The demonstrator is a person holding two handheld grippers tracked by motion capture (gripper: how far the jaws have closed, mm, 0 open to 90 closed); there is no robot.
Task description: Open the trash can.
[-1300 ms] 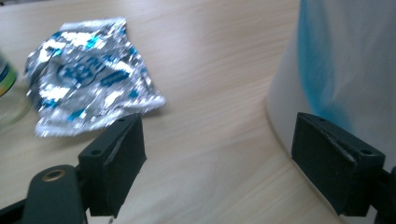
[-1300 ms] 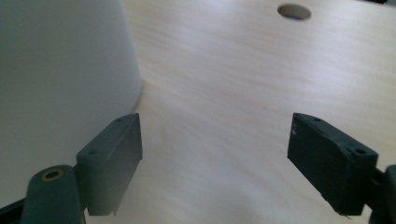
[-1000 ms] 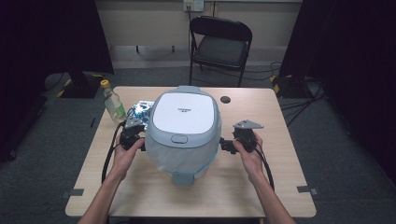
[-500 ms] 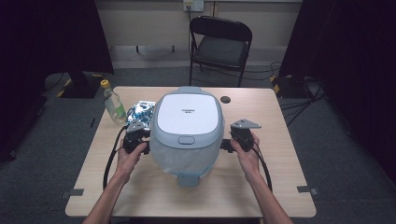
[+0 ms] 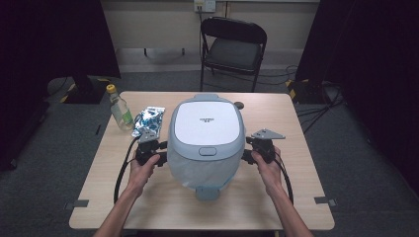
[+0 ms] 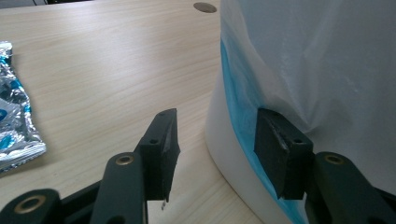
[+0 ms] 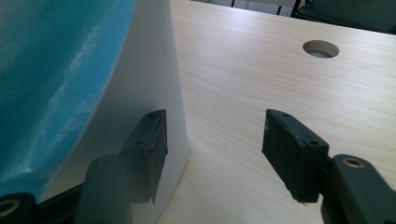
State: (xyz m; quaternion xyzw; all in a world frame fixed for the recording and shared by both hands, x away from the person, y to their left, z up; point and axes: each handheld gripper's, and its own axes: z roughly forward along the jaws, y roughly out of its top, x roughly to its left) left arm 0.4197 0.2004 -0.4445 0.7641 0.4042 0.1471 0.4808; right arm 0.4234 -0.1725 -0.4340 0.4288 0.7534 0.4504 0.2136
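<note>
A big grey-and-white cooker, its lower body wrapped in clear plastic with blue film, stands mid-table. My left gripper sits at its left flank. In the left gripper view the gripper has one pad against the wrapped wall and the other over bare wood. Its jaws have just been closing, with only the cooker's base edge between them. My right gripper is at the right flank. In the right gripper view the gripper has one pad beside the white wall. These jaws have also just been closing and grip nothing.
A foil packet and a clear bottle with a yellow cap stand left of the cooker. A cable hole is behind it. A black folding chair stands beyond the table's far edge. Bare wood lies near the front edge.
Both hands have drawn slightly in toward the cooker's sides. The cooker, packet and bottle stay where they were.
</note>
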